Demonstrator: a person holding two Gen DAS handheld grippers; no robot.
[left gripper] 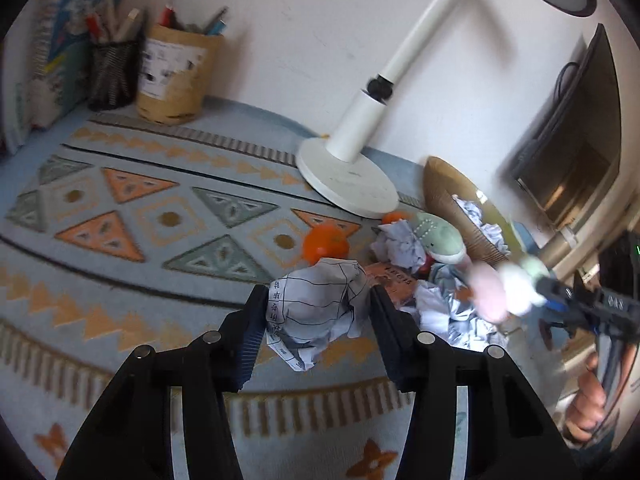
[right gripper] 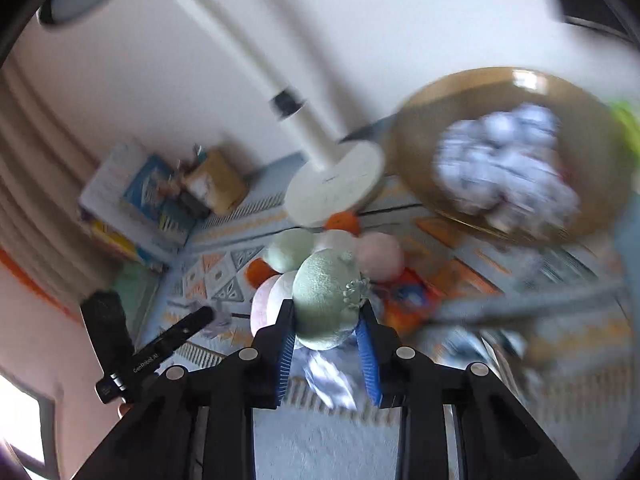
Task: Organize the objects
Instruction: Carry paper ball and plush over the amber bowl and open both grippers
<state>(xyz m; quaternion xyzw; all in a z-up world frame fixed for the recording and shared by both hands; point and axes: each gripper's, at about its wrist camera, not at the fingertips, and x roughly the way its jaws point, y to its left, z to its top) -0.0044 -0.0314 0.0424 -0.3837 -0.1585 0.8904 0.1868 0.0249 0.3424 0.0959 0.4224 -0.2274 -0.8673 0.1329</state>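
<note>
A crumpled ball of printed paper (left gripper: 316,312) sits on the patterned mat between the fingers of my left gripper (left gripper: 318,300), and both pads press on its sides. My right gripper (right gripper: 326,312) is shut on a plush toy (right gripper: 324,296) made of pale green, pink and white balls, and holds it above the mat. In the left wrist view that same right gripper (left gripper: 548,288) shows at the right edge with the blurred plush toy (left gripper: 504,292) in it. More crumpled paper (left gripper: 440,312) lies beside a green plush (left gripper: 438,240).
A wooden bowl (left gripper: 444,188) holding paper balls stands at the back right, next to a white lamp base (left gripper: 348,180). Two oranges (left gripper: 325,244) lie on the mat. Pen holders (left gripper: 176,76) and books (left gripper: 60,52) stand at the back left. A monitor (left gripper: 576,140) hangs to the right.
</note>
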